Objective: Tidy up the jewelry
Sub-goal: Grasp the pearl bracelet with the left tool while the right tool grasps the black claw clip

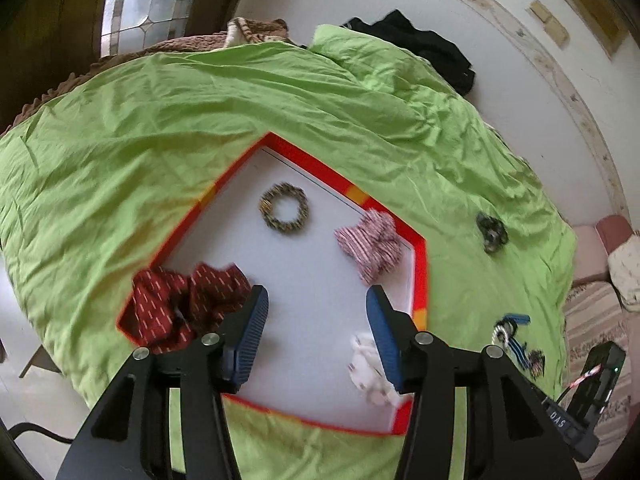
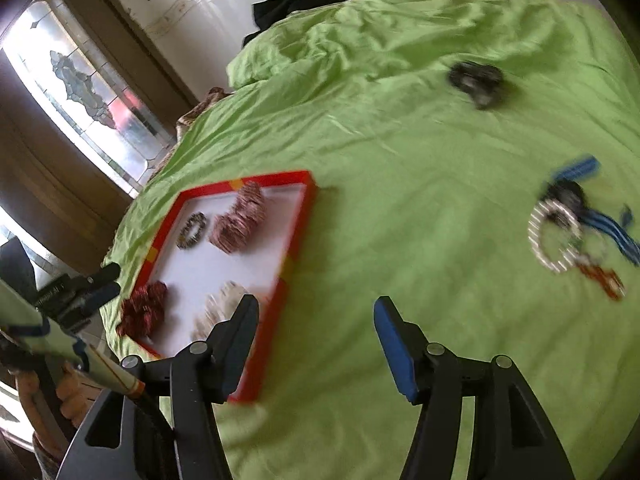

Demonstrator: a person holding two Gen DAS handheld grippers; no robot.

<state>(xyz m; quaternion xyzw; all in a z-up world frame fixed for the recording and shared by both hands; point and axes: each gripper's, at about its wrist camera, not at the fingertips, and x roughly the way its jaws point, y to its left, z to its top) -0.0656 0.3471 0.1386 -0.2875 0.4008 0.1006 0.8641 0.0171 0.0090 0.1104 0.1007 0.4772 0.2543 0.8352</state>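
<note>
A red-rimmed tray (image 1: 320, 160) with a white floor lies on a green bedspread (image 1: 160, 120). In it are a dark red scrunchie (image 1: 188, 304), a braided ring (image 1: 284, 208), a pink striped scrunchie (image 1: 370, 246) and a white scrunchie (image 1: 370, 368). My left gripper (image 1: 316, 308) hangs open over the tray floor, with nothing between its blue pads. My right gripper (image 2: 316, 320) is open and empty over the bedspread (image 2: 400, 200), just right of the tray (image 2: 276, 179). On the cloth outside the tray lie a dark scrunchie (image 2: 478, 80), a white beaded ring (image 2: 554, 236) and a blue striped band (image 2: 576, 168).
A black garment (image 1: 420, 48) lies at the far edge of the bed against the white wall. A leaded window (image 2: 80, 80) is on the left. A brown blanket (image 1: 256, 28) shows past the bedspread. A hand (image 2: 76, 396) holds the left gripper (image 2: 114, 279) at the tray's near-left corner.
</note>
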